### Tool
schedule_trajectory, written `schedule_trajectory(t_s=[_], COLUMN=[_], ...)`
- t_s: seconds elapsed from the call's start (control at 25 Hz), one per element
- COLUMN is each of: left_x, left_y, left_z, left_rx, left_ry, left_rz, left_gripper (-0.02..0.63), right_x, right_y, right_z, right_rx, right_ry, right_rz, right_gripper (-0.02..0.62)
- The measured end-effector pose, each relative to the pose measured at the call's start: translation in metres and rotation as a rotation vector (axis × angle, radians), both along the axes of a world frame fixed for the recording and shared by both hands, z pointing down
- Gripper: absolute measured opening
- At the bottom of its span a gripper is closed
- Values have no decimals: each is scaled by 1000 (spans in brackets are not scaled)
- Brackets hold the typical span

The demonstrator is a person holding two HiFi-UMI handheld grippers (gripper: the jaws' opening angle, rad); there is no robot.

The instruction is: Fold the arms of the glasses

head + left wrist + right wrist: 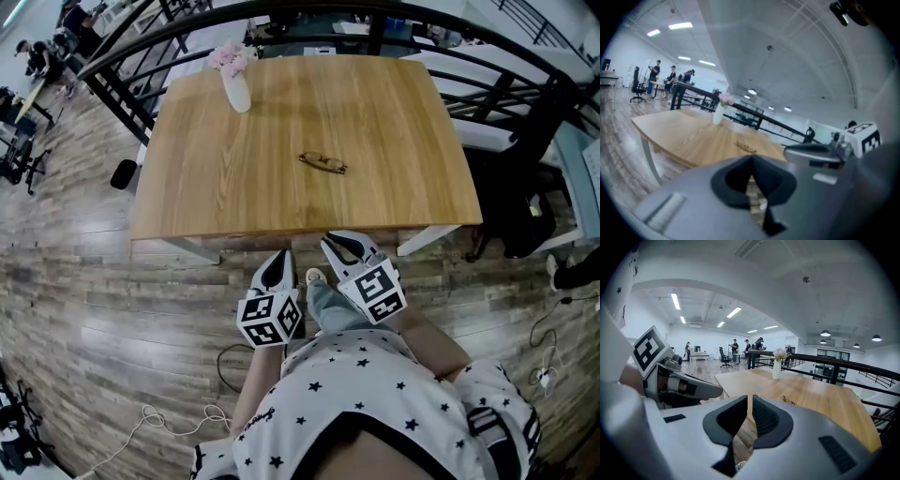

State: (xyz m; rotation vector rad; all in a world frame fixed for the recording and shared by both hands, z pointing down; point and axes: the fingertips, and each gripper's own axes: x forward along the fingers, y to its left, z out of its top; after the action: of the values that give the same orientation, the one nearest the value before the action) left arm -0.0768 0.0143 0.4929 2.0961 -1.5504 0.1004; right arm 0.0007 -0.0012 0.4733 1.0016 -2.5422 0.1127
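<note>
A pair of dark-rimmed glasses (323, 163) lies on the wooden table (216, 187), a little right of its middle; whether its arms are out or folded is too small to tell. Both grippers hang in front of the table's near edge, well short of the glasses. My left gripper (279, 259) is shut with nothing between its pads. My right gripper (337, 244), beside it, is also closed with only a thin slit showing and holds nothing. In the left gripper view the glasses (746, 147) show small past the closed gripper (752, 160). The right gripper view has the glasses (788, 401) beyond its gripper (750, 401).
A white vase with pink flowers (234, 80) stands at the table's far left. Black railings (281, 14) run behind the table. Cables (178, 417) lie on the wood floor near the person's feet. People and office chairs are far off at the left.
</note>
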Motion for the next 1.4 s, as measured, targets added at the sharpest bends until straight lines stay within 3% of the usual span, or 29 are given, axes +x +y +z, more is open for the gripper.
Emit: schedule_trajectory(t_s=[0.56, 1.4], left_x=[3, 1], left_y=[35, 38], left_z=[-8, -8], left_rx=[19, 13], left_ry=[-3, -10], left_rz=[-30, -61], left_gripper=[6, 6], right_x=[-5, 2], right_y=[38, 39], right_z=[-14, -11], right_rx=[32, 11], right_ry=[-53, -56], right_rz=[-51, -54], right_gripper=[30, 17])
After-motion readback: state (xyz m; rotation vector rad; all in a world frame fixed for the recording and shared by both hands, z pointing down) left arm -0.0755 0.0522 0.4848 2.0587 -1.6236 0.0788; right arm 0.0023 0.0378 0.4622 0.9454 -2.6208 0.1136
